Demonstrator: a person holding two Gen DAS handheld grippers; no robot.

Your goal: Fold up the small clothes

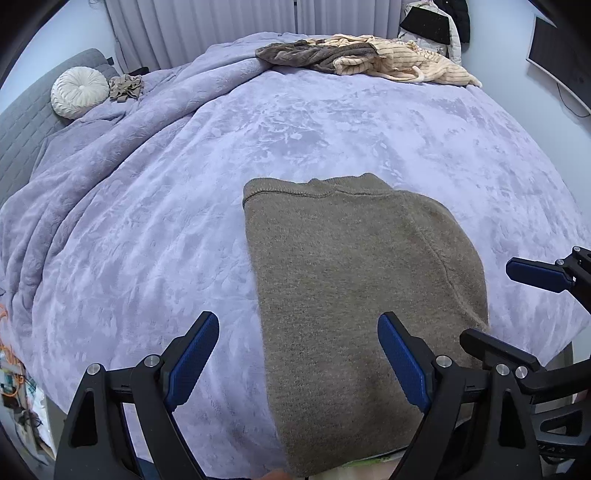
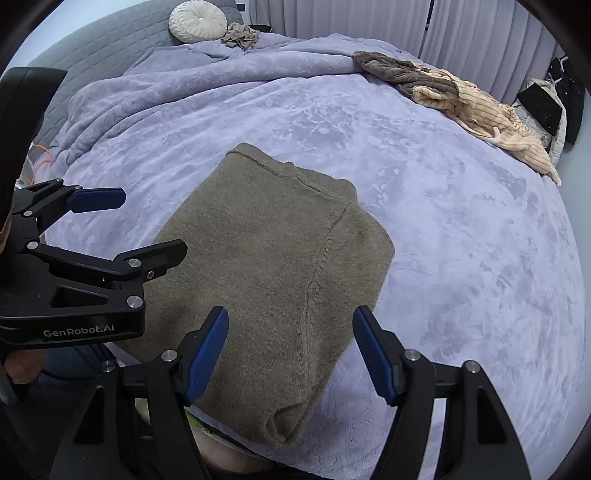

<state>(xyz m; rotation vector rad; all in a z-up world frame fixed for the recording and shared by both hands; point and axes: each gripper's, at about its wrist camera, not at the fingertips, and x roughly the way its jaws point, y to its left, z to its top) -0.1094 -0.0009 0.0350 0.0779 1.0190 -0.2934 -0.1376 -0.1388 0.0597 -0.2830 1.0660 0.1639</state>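
Both grippers' jaws spread | sweater (image 1: 354,295) folded | GenRobot.AI label (image 2: 78,331) right view only

Left gripper (image 1: 298,343) fingers (image 1: 195,354) apart above folded sweater (image 1: 354,288).

Both views have soft, even and cool daylight, without hard shadows or glare. The pale curtains (image 1: 207,29) at the back look bright. The fisheye lens bends the bed (image 1: 332,122) strongly into a dome, and the corners are black. The middle is sharp; the edges are a little soft.
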